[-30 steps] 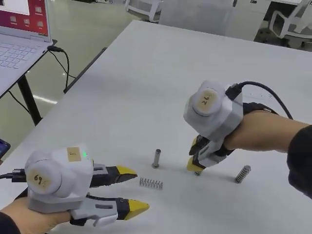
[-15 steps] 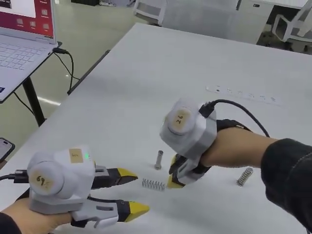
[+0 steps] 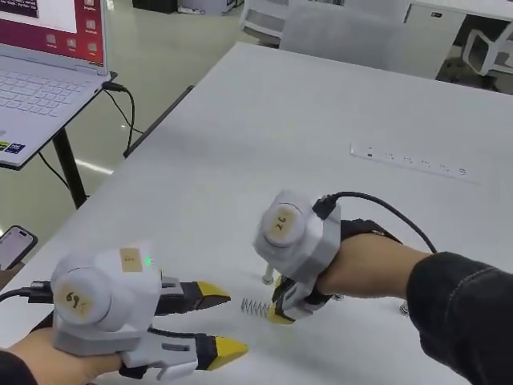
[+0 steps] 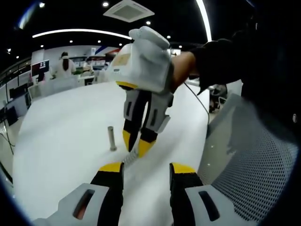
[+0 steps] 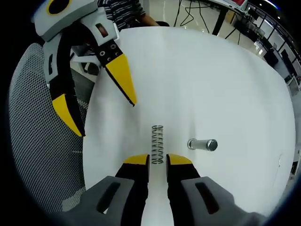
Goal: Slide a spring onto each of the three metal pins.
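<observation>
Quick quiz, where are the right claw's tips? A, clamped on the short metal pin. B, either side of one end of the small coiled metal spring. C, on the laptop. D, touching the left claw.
B: the right claw flanks the near end of the small coiled metal spring, the short metal pin standing free beside it.

We see the right gripper (image 3: 278,301) hiding one end of the spring (image 3: 255,306) and most of the pin (image 3: 267,278).
</observation>
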A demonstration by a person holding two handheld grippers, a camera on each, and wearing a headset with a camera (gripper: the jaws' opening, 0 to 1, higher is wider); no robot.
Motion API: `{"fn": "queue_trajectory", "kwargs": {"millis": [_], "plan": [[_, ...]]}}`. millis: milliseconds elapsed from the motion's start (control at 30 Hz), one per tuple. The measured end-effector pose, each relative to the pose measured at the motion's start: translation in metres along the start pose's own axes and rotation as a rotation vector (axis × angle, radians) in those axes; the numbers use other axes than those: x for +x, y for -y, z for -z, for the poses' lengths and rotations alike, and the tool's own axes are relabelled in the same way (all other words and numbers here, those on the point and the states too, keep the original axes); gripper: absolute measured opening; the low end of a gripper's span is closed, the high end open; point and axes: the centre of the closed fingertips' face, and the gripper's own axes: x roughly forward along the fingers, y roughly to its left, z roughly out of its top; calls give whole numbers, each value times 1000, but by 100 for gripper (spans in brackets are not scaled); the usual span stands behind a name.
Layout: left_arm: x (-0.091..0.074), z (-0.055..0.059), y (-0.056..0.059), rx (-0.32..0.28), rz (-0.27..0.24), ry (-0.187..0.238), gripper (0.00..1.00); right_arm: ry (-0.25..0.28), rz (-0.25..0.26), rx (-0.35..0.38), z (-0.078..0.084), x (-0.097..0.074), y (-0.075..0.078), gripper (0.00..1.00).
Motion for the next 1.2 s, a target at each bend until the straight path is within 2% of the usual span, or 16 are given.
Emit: {"fn": "queue_trajectory", "kwargs": {"millis": [167, 400, 567, 800, 967, 1100, 1200], "plan": [[-1, 1, 0, -1, -3, -2, 32, -16, 3, -10, 2, 5, -2, 10], [-2, 1, 0, 2, -4, -4, 32, -13, 26, -21, 1, 5, 0, 8], [-1, -1, 2, 9, 0, -5, 31, -13, 15, 8, 3, 2, -6, 7], [6, -7, 8, 35, 27, -9, 30, 15, -4, 35, 6, -19, -19, 7], [9, -14, 13, 60, 49, -8, 29, 40, -5, 54, 11, -45, -26, 7], [13, -22, 19, 87, 73, -6, 29, 50, 18, 61, 15, -64, -28, 7], [16, -28, 26, 111, 93, -4, 29, 78, 24, 76, 16, -79, -34, 7]]}}
